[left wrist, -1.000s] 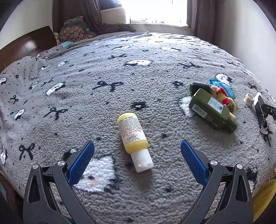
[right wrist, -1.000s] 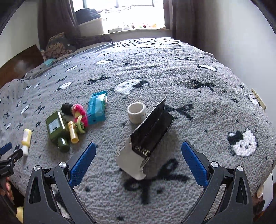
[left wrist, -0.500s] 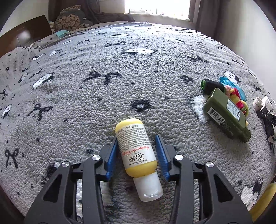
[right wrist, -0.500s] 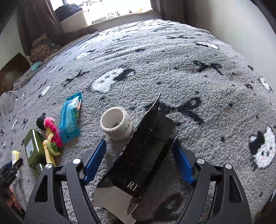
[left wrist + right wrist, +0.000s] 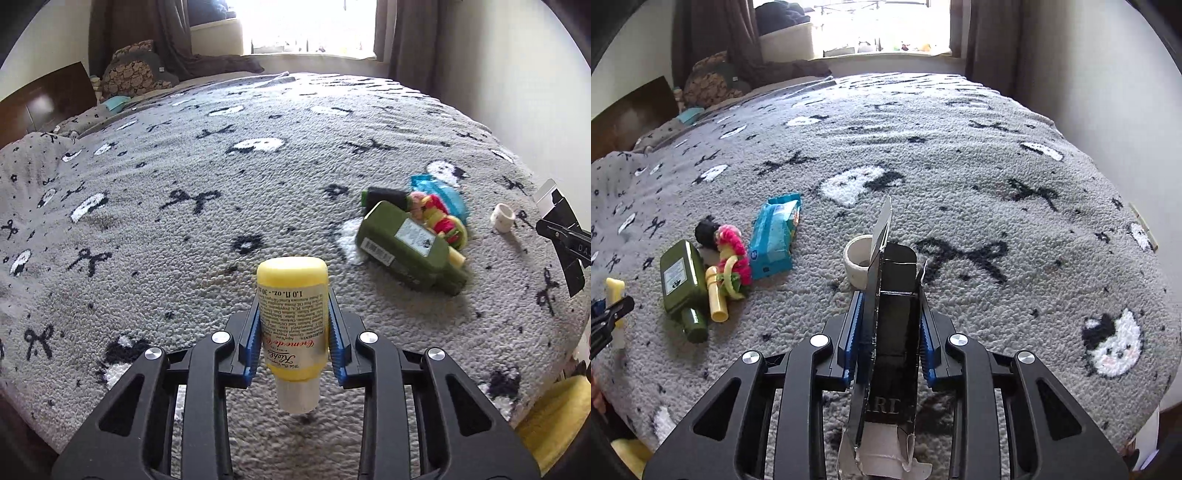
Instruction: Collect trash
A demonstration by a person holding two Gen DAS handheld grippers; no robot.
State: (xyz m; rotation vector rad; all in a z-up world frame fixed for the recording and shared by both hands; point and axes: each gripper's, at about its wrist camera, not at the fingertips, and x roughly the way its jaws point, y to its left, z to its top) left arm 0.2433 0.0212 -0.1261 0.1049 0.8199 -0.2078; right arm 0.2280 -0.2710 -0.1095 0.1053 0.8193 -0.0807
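My left gripper (image 5: 293, 306) is shut on a small yellow lotion bottle (image 5: 293, 321) with a white cap and holds it lifted off the grey bed blanket (image 5: 184, 229). My right gripper (image 5: 891, 310) is shut on an open black cardboard box (image 5: 892, 354) and holds it up. On the blanket lie a green bottle (image 5: 410, 245), a blue packet (image 5: 775, 236), a pink and yellow toy (image 5: 733, 260) and a white tape roll (image 5: 858, 262). The right gripper with the box shows at the left view's right edge (image 5: 565, 236).
A wooden headboard (image 5: 40, 99) and pillows (image 5: 133, 74) are at the far left, a window (image 5: 306, 26) with curtains behind, a white wall (image 5: 498, 66) on the right. Something yellow (image 5: 554, 417) sits below the bed's near right edge.
Both grippers closed fully on their items and lifted them off the blanket: the left with the yellow bottle, the right with the black box.
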